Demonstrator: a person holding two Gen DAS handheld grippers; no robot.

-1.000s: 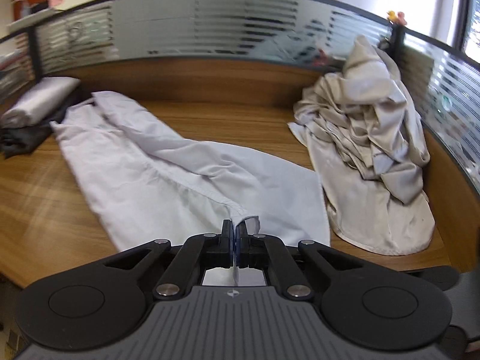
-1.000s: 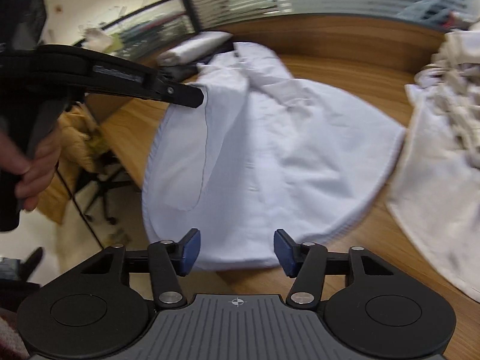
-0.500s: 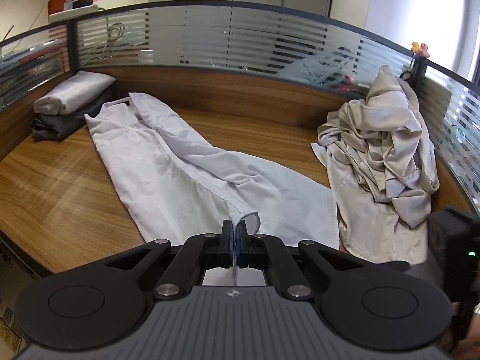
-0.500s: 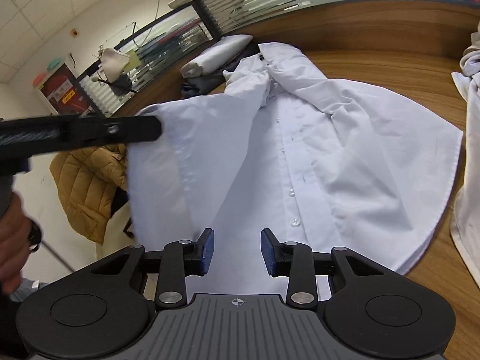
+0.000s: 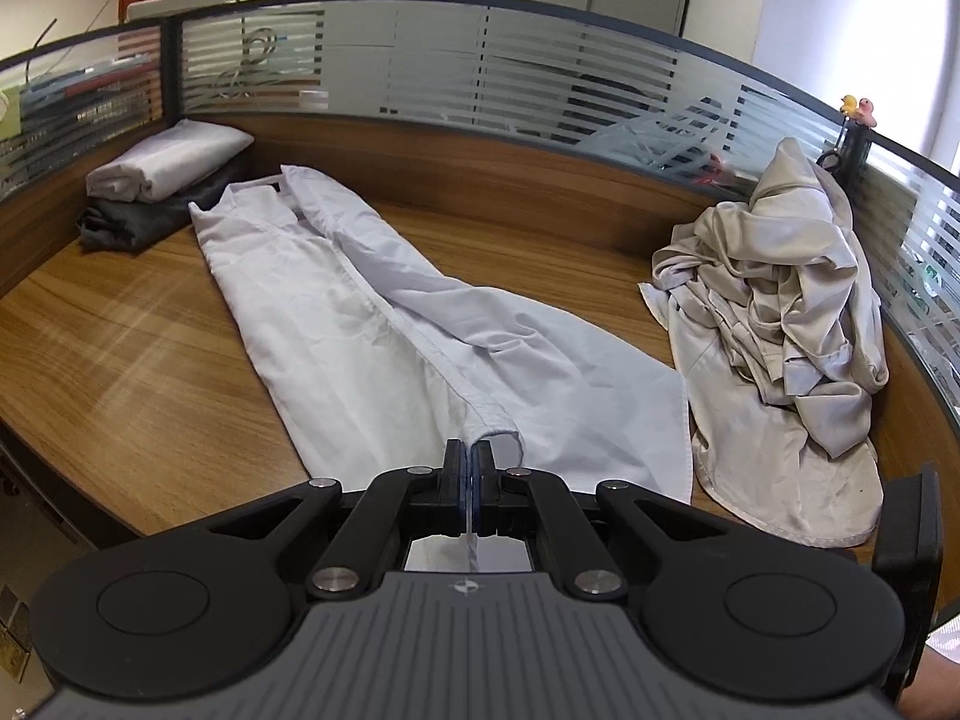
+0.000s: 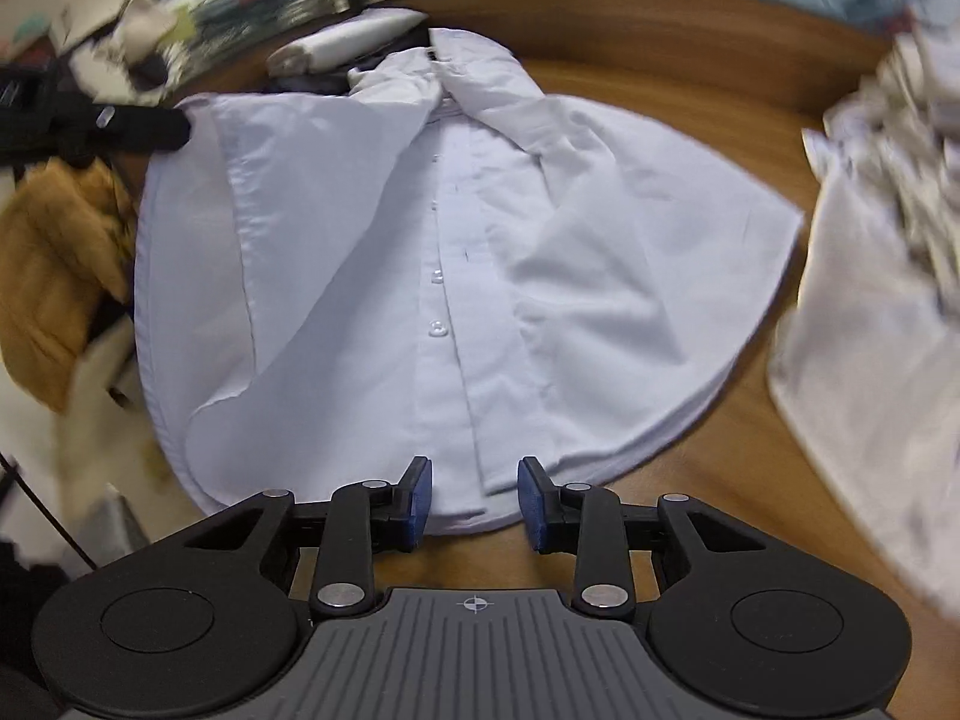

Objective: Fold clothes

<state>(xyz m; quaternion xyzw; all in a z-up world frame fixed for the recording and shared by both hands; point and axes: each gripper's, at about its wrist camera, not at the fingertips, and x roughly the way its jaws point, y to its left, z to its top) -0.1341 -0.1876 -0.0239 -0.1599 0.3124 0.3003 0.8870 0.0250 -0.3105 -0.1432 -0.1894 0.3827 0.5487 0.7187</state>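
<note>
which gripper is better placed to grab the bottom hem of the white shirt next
Right. The right gripper hangs just above the white shirt at its bottom hem, beside the button placket, and its jaws, which have just been closing, have not gripped it yet. The left gripper is already shut on a shirt edge.

The left gripper [image 5: 468, 461] points down at a slant, its jaws pressed together on a fold of the white shirt [image 5: 372, 324], a sliver of cloth showing between them. In the right wrist view it reaches in from the far left [image 6: 174, 129], level, holding the cloth edge up. The right gripper [image 6: 474, 501] also tilts down, its jaws parted and just closing in; the shirt's near hem lies between the blue pads [image 6: 420, 498], which do not press it.
</note>
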